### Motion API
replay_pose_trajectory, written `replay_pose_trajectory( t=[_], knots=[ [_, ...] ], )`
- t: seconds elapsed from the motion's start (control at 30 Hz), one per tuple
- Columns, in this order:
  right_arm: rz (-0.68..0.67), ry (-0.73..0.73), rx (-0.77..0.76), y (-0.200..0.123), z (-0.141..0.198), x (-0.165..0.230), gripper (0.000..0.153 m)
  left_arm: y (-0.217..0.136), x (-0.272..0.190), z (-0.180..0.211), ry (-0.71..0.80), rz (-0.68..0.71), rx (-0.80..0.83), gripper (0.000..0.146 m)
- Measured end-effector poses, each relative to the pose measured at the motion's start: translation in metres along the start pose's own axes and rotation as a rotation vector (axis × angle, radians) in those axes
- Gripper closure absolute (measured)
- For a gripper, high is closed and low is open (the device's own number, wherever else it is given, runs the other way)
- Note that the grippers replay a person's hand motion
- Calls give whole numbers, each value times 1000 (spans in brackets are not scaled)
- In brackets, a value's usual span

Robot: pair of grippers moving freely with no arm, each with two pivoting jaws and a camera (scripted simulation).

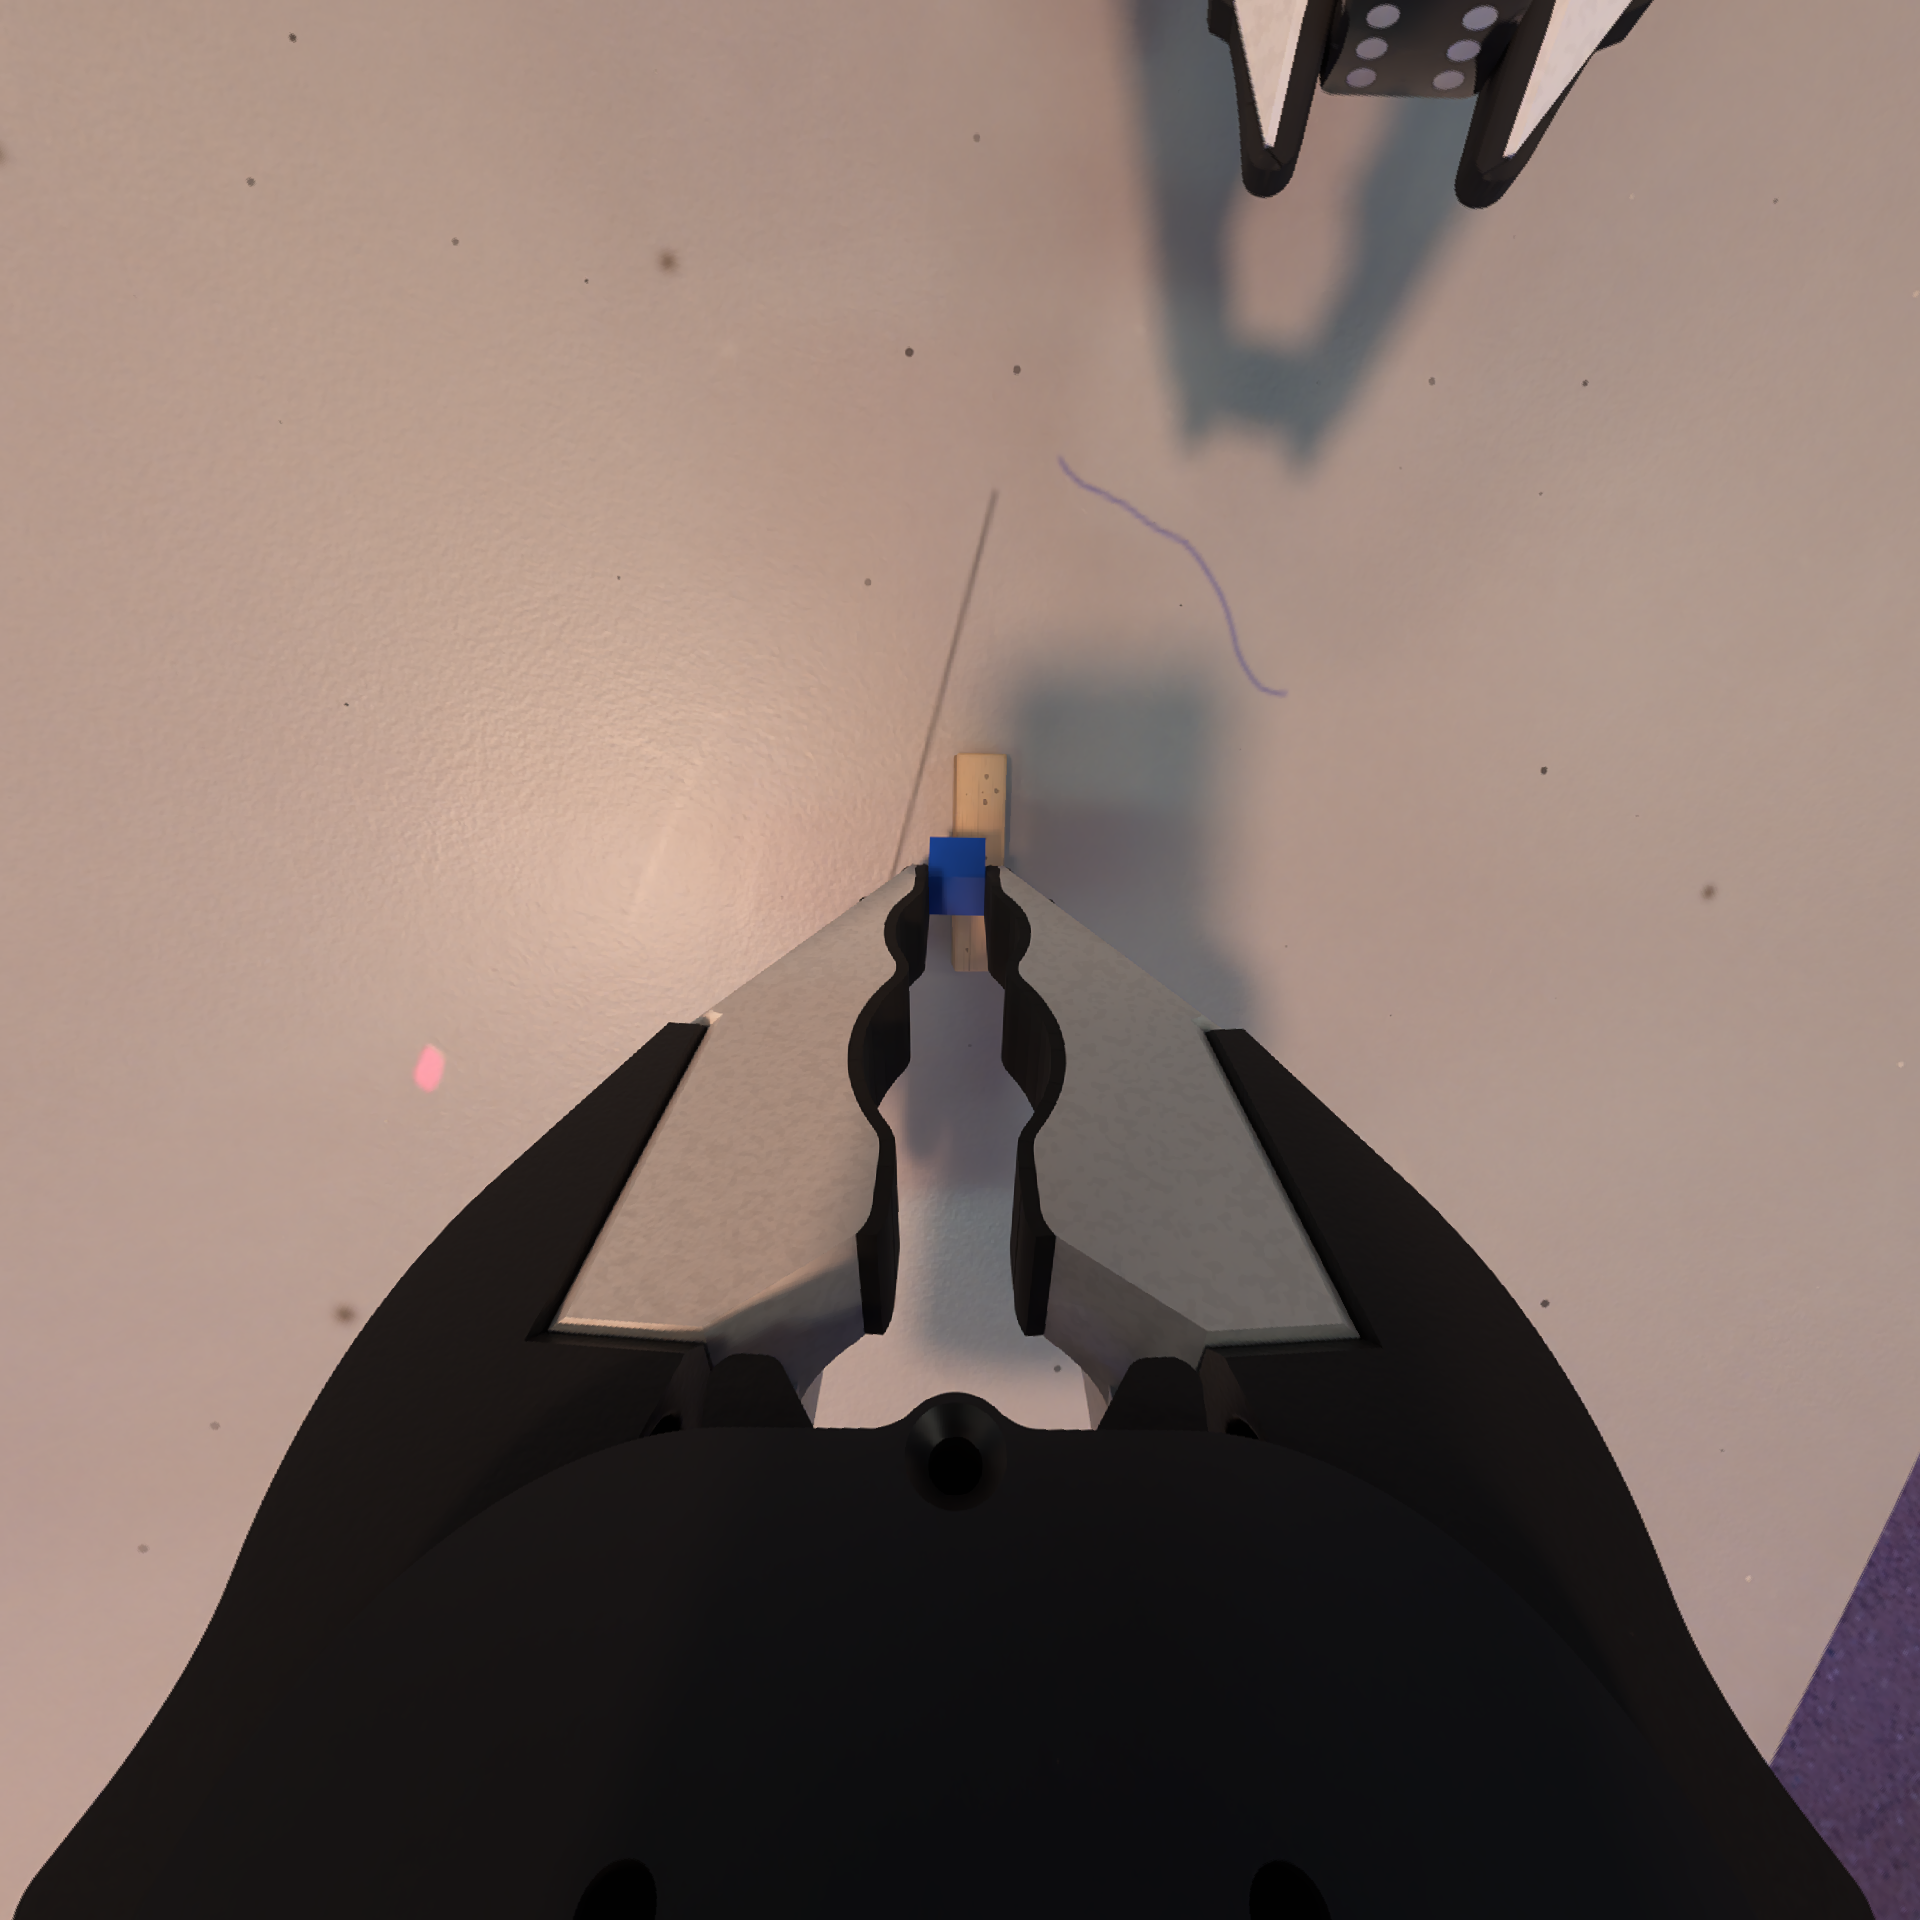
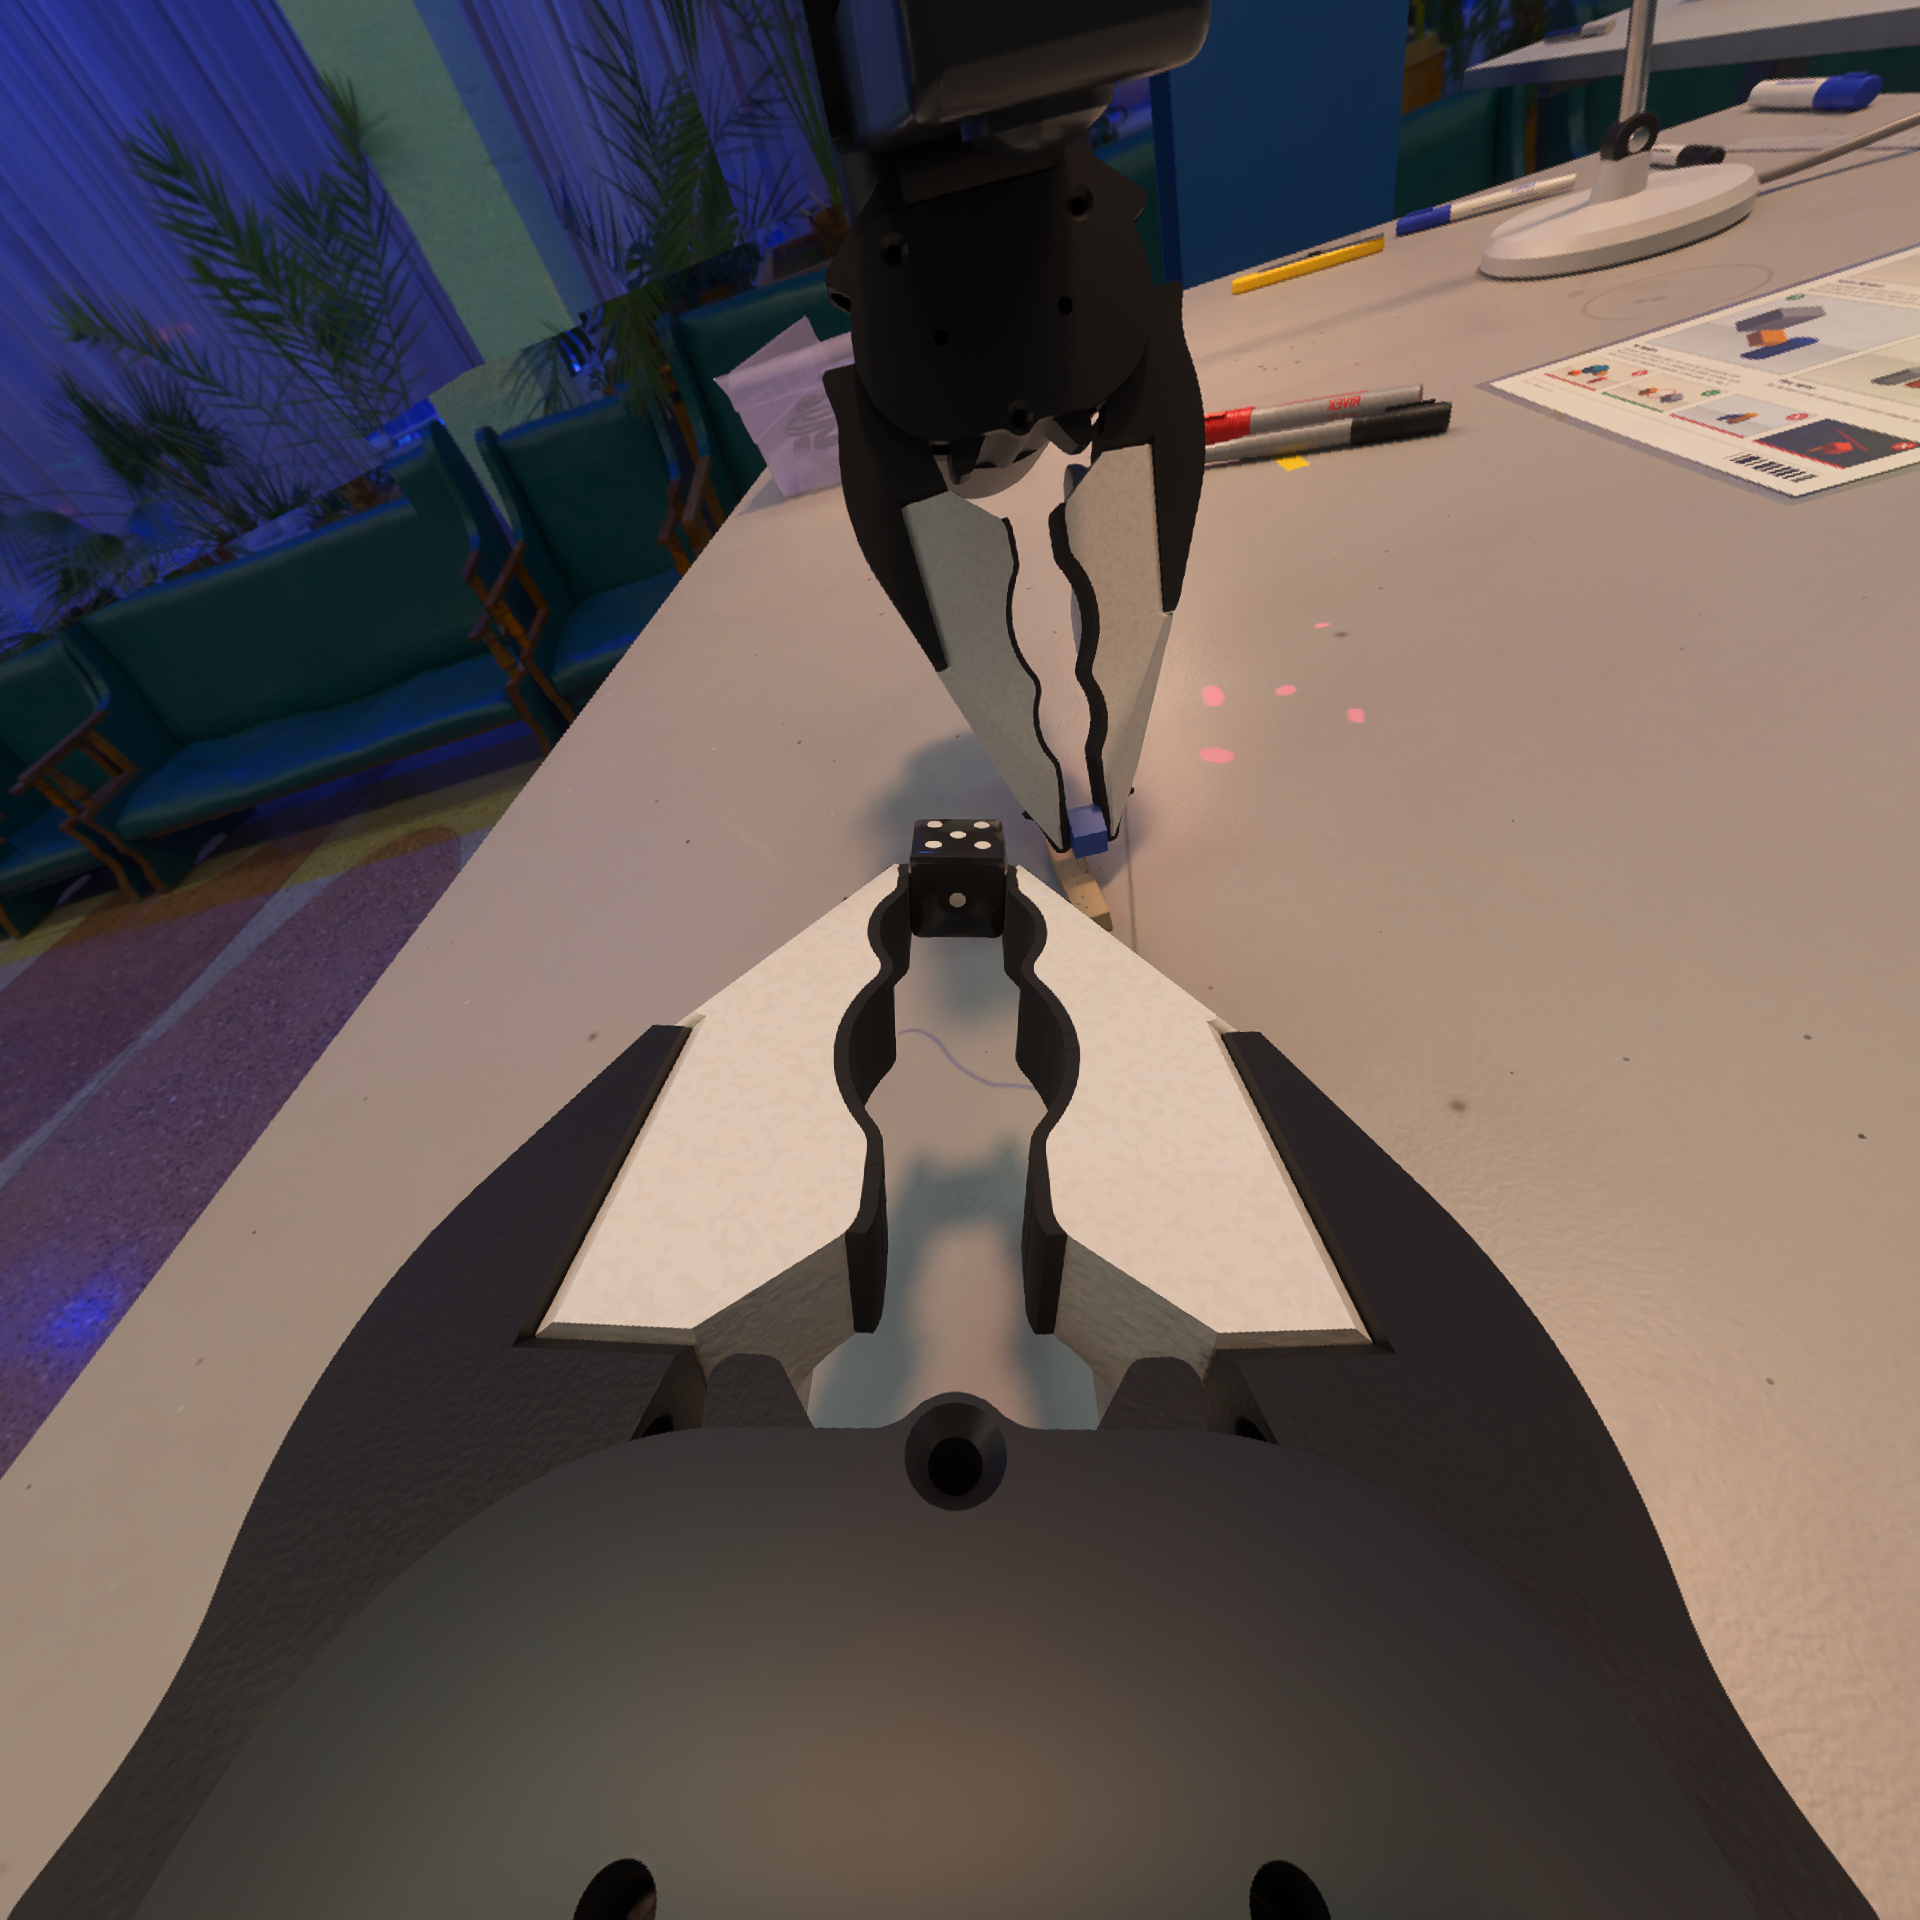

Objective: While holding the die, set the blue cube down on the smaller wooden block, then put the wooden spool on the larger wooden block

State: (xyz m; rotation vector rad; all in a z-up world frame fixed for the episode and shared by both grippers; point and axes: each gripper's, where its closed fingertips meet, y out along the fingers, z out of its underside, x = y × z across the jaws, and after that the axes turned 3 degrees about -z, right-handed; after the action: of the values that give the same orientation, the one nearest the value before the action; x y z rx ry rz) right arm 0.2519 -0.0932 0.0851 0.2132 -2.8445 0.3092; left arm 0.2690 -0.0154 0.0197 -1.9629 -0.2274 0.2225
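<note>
Two grips: my right gripper (image 2: pixel 956 883) pinches the black white-pipped die (image 2: pixel 956 873); farther off, my left gripper (image 1: pixel 957 883) pinches the small blue cube (image 1: pixel 956 873) at its flat sides — light, rigid, probably slippery — over the pale wooden block (image 1: pixel 980 795).

Both tongs (image 1: pixel 957 883) (image 2: pixel 956 894) closed, each gripping.

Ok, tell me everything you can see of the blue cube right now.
The blue cube is a small, plain, solid-blue block with sharp edges and a matte look, no markings visible. It sits pinched at the very tips of the left gripper, whose jaws are closed on its two sides. It hangs level, directly over a pale wooden block lying on the grey table. From the right wrist view the cube appears just above that block; contact cannot be confirmed.
</note>
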Motion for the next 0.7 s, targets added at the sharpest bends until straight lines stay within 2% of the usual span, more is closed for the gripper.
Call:
replay_pose_trajectory(
  t=[0.47,0.63,0.67,0.7],
  knots=[
    [47,121,-15,-1,0,-15,136,8,-7,2,-47,100,-36,136],
    [45,120,-20,-1,0,-15,136,8,-8,2,-51,110,-32,136],
    [45,115,-19,-1,0,-14,136,8,-9,3,-49,109,-29,136],
    [45,111,-19,-1,0,-14,136,8,-9,3,-47,106,-27,129]
  ],
)
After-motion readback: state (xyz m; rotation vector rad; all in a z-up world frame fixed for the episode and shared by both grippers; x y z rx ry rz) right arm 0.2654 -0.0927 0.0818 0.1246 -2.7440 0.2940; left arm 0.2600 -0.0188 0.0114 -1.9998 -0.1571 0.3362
